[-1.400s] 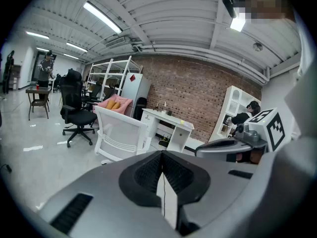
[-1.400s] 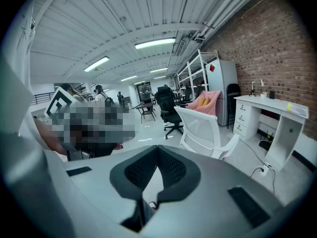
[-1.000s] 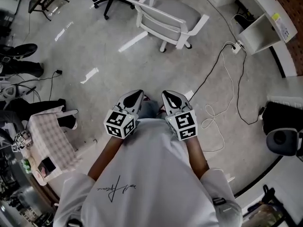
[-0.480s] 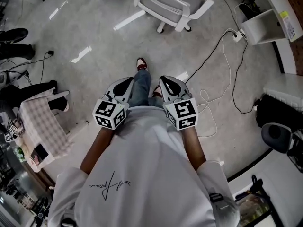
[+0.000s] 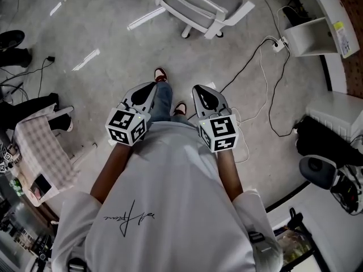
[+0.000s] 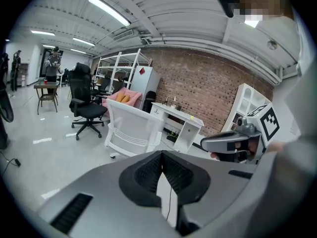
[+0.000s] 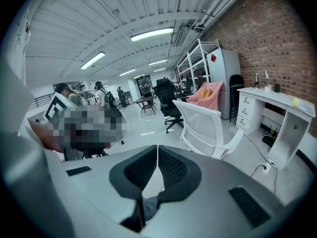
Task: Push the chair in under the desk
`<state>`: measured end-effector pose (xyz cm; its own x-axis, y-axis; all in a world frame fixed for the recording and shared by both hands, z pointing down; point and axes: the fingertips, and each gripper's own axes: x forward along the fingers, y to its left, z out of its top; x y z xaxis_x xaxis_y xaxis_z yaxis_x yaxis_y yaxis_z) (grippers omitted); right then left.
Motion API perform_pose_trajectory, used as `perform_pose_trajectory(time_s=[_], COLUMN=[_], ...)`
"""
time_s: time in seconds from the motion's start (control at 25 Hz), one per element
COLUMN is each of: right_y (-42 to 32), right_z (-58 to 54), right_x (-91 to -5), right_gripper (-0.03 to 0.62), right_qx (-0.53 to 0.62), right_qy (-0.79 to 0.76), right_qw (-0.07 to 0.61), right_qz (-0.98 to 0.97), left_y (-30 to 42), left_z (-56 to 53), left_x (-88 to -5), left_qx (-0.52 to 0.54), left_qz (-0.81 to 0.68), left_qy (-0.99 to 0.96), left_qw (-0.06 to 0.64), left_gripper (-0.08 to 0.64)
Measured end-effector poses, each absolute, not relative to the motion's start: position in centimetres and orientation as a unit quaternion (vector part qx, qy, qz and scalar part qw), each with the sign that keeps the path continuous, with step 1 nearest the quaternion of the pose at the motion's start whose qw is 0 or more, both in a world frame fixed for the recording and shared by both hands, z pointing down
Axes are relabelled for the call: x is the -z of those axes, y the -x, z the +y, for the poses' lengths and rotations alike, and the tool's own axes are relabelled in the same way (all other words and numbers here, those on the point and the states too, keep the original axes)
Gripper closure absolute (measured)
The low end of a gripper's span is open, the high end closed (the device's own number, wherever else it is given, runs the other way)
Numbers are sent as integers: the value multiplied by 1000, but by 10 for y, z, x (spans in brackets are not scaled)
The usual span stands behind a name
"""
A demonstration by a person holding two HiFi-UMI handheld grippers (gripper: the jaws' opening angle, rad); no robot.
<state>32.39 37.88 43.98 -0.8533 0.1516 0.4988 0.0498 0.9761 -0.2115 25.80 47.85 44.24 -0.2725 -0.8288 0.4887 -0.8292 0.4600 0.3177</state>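
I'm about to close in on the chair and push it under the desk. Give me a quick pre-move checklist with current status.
1. Left gripper shut, nothing between its jaws: ok.
2. Right gripper shut, nothing between its jaws: ok.
3. Gripper contact with the chair: not ok. It stands ahead, apart from both grippers.
4. Route to the chair free: not ok. A black cable trails over the floor just right of the route.
5. Desk in sight: ok, right of the chair in the head view.
6. Room under the desk for the chair: cannot tell.

Chair (image 5: 198, 4) ahead on floor (image 5: 102, 101), desk (image 5: 332, 10) to its right
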Motion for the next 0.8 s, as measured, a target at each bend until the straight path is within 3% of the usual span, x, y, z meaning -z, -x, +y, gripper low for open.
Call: perform_pose_trajectory(time_s=[0.8], right_y=[-196], right_z=[372], right_x=[-431], right_gripper=[563], right_qx=[-71], right_qy=[92], right_qw=[288], right_qz=[-951], left_y=[-130], left_z=[457], left_x=[-440], left_qx=[25], left_qz=[-803], left_qy=[-505], left_qw=[316], left_gripper=[555])
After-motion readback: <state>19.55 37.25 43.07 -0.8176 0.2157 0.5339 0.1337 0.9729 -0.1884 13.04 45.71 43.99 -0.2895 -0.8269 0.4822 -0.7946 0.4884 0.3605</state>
